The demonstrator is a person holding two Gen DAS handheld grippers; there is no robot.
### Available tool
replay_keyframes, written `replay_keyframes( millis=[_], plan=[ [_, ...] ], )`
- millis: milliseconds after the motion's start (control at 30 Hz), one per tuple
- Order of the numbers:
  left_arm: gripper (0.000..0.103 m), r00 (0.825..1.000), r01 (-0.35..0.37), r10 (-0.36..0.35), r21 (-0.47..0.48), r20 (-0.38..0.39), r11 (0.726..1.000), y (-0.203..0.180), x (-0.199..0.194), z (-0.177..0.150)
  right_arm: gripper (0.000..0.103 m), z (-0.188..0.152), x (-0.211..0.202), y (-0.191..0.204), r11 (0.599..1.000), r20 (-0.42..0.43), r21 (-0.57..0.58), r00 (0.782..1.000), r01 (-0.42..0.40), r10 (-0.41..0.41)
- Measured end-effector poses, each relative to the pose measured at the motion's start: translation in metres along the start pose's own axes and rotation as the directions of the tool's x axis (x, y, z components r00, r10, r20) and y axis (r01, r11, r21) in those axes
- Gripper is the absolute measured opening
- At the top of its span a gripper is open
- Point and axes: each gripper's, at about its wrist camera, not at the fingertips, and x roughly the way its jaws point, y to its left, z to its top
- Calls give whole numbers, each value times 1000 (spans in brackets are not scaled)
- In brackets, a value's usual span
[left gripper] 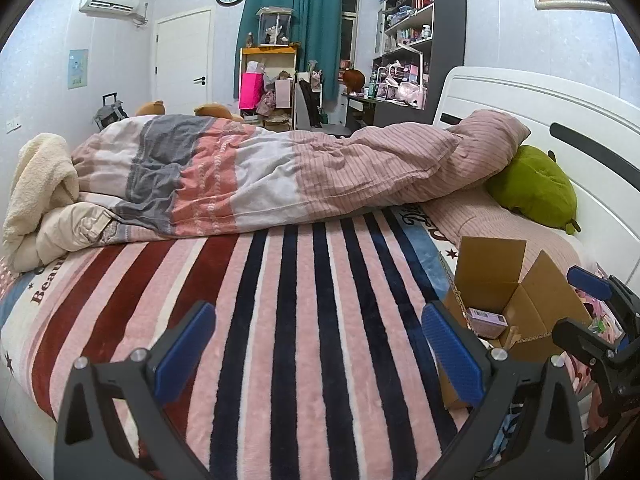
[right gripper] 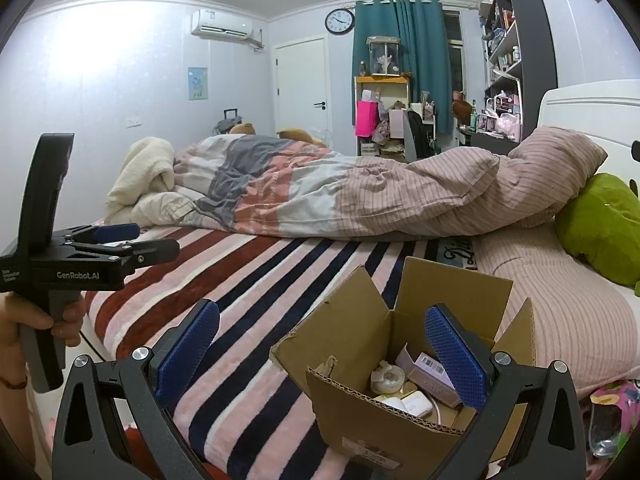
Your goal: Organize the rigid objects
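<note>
Cardboard box [right gripper: 384,436] matt brown, corrugated edges raw. Striped blanket [left gripper: 304,320] plush, fuzzy cloth. Duvet [left gripper: 280,176] ribbed, crinkled cloth. Gripper pads [right gripper: 452,356] blue, textured rubbery; gripper frames matt black with shiny metal bolts. Headboard [left gripper: 560,112] smooth glossy white.

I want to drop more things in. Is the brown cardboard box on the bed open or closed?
Open. The brown cardboard box has its flaps standing up, and a pink barcoded packet lies visible inside.

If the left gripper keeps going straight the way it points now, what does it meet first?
Probably nothing near: the open left gripper points along the bare striped blanket. The first obstacle looks to be the bunched duvet across the bed, though depth is unclear.
</note>
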Motion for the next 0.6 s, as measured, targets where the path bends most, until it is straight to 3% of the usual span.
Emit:
replay_keyframes(
  millis=[600],
  plan=[
    [102, 1000, -21, 21, 1, 1, 1000, 2, -1, 0, 103, 0, 0, -2, 1000, -1, -3, 1000, -1, 1]
  ],
)
